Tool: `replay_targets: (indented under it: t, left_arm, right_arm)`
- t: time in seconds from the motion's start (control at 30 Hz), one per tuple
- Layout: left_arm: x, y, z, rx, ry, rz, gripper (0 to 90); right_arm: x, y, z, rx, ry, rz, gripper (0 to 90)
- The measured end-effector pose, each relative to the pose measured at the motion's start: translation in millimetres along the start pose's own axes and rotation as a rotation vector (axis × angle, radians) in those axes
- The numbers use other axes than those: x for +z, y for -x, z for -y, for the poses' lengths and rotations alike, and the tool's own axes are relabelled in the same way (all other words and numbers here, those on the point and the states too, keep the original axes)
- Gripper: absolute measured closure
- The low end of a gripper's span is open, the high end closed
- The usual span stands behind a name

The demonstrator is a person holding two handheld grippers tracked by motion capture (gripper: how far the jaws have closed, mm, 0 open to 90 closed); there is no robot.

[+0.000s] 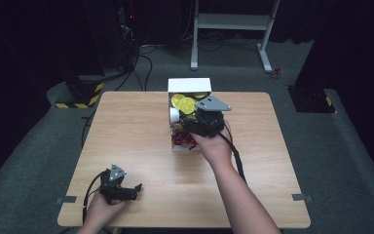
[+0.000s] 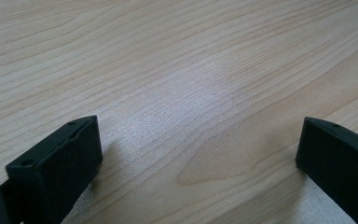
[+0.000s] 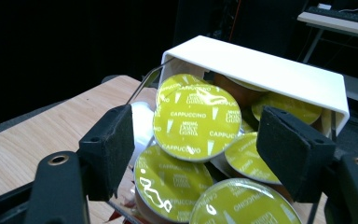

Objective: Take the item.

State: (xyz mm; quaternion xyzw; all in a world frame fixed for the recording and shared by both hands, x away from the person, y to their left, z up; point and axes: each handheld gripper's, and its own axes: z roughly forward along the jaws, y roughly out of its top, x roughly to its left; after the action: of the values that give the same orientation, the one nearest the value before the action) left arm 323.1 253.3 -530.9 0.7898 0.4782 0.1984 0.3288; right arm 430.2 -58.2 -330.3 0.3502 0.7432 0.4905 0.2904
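A white box [image 1: 190, 85] stands at the table's far middle, holding several yellow-lidded coffee capsules [image 1: 185, 104]. In the right gripper view the box [image 3: 270, 70] is tipped open toward me, and a capsule marked CAPPUCCINO [image 3: 196, 115] lies between the jaws without touching them. My right gripper [image 3: 198, 140] is open just over the box [image 1: 195, 117]. My left gripper [image 1: 137, 188] rests low on the table's near left, open, with only bare wood [image 2: 191, 93] between its jaws.
Red shredded filling [image 1: 182, 140] shows at the box's near end. The wooden table [image 1: 126, 136] stands on grey carpet. A white table frame [image 1: 231, 24] and dark stands with yellow-black bases [image 1: 80, 92] are beyond the far edge.
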Motion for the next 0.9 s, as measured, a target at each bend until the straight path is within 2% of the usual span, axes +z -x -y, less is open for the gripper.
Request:
replay_targets:
  t: [0.2,0.37,0.47,0.67,0.9]
  left_arm:
    - [0.0,-0.1,0.0,0.001,0.0,0.001,0.6]
    - [0.0,-0.2,0.0,0.001,0.0,0.002,0.6]
    - [0.0,-0.2,0.0,0.001,0.0,0.002,0.6]
    - [-0.1,-0.2,0.1,0.001,0.0,0.003,0.6]
    - [-0.1,-0.3,0.1,0.003,0.0,0.004,0.6]
  right_arm:
    - [6.0,-0.7,-4.2,-0.01,0.003,0.022,33.1]
    - [10.0,-1.7,-9.7,0.003,0.014,0.014,36.3]
    - [13.4,-4.6,-13.3,-0.013,0.01,0.013,36.4]
    - [18.9,-7.1,-14.7,-0.014,0.007,0.044,30.9]
    - [25.3,-6.9,-11.0,-0.013,-0.038,0.062,26.8]
